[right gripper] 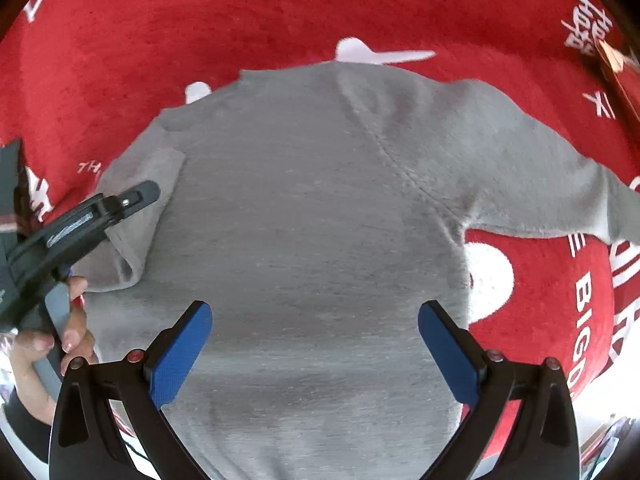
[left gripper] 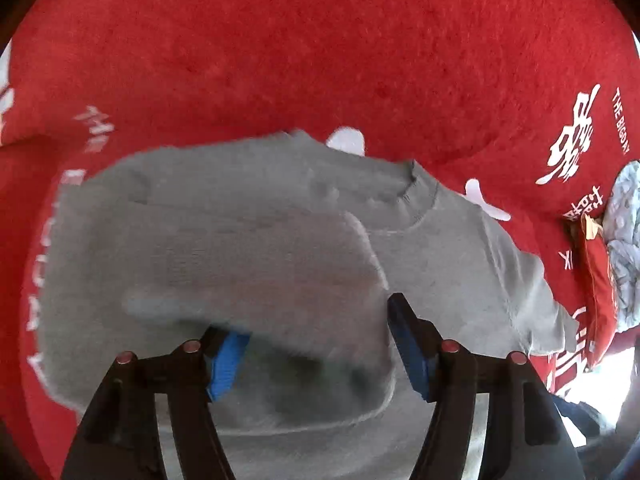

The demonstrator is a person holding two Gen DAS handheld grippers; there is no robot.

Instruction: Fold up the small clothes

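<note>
A small grey sweater (right gripper: 304, 208) lies flat on a red blanket (right gripper: 120, 52). Its left sleeve (right gripper: 132, 220) is folded in over the body; its right sleeve (right gripper: 560, 192) stretches out to the right. In the left wrist view the folded sleeve (left gripper: 256, 272) is blurred and drapes over the left finger of my left gripper (left gripper: 316, 344), whose jaws stand wide apart. My right gripper (right gripper: 316, 344) is open and empty above the sweater's lower body. The left gripper also shows in the right wrist view (right gripper: 120, 204), at the sweater's left edge.
The red blanket carries white printed letters and shapes (left gripper: 568, 144). A pale patterned cloth (left gripper: 624, 240) and a red packet (left gripper: 596, 276) lie at the far right. A hand (right gripper: 72, 332) holds the left gripper's handle.
</note>
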